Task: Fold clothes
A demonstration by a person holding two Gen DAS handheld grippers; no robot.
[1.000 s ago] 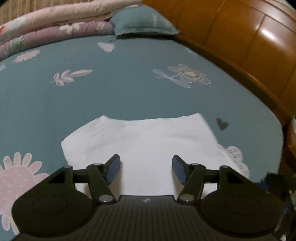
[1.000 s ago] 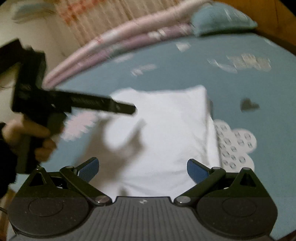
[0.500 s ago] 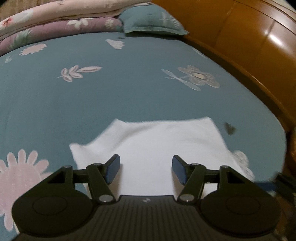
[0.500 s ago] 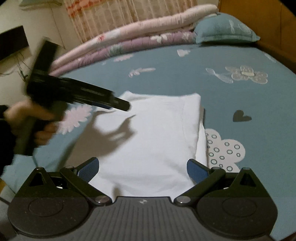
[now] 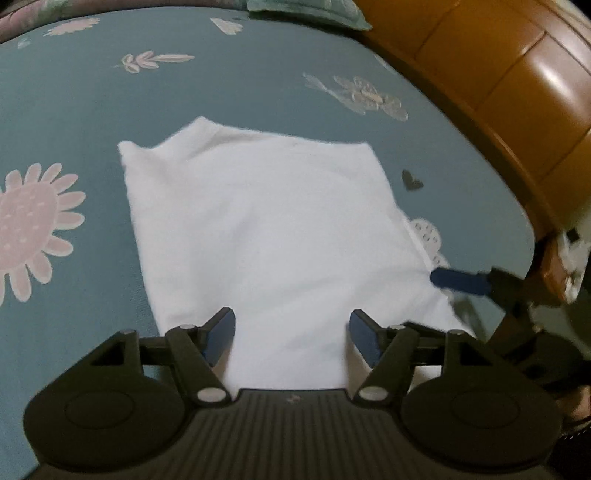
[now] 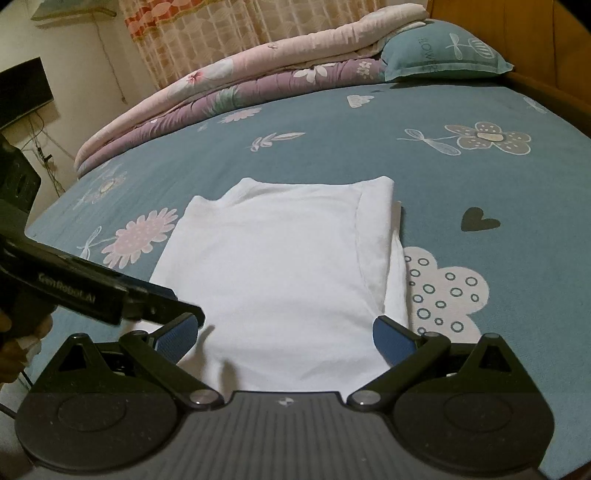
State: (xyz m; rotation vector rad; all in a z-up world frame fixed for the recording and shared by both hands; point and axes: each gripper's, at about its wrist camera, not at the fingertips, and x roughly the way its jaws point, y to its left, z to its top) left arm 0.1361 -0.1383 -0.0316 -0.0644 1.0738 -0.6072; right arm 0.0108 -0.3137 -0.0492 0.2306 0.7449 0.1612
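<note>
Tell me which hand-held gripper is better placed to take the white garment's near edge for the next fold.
Probably the left hand-held gripper: the white garment runs centered between its opening jaws, unpinched. The right hand-held gripper, open, sits toward the garment's right edge, so it's slightly worse placed.

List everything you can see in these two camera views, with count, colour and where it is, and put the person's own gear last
folded garment: one, white, flat on the bed, near edge below both grippers
bedsheet: one, teal with flower, cloud and heart prints, covering the bed
quilts: two, pink on purple, stacked along the bed's far edge
pillow: one, teal, far right corner beside the quilts
headboard: one, orange-brown wood, along the bed's right side
curtain: one, beige and orange, behind the quilts
screen: one, black, on the left wall
left gripper: one, black with blue pads, jaws opening, nothing gripped
right gripper: one, black with blue pads, open over the garment's near edge
hand: one, partly visible, holding the left gripper
</note>
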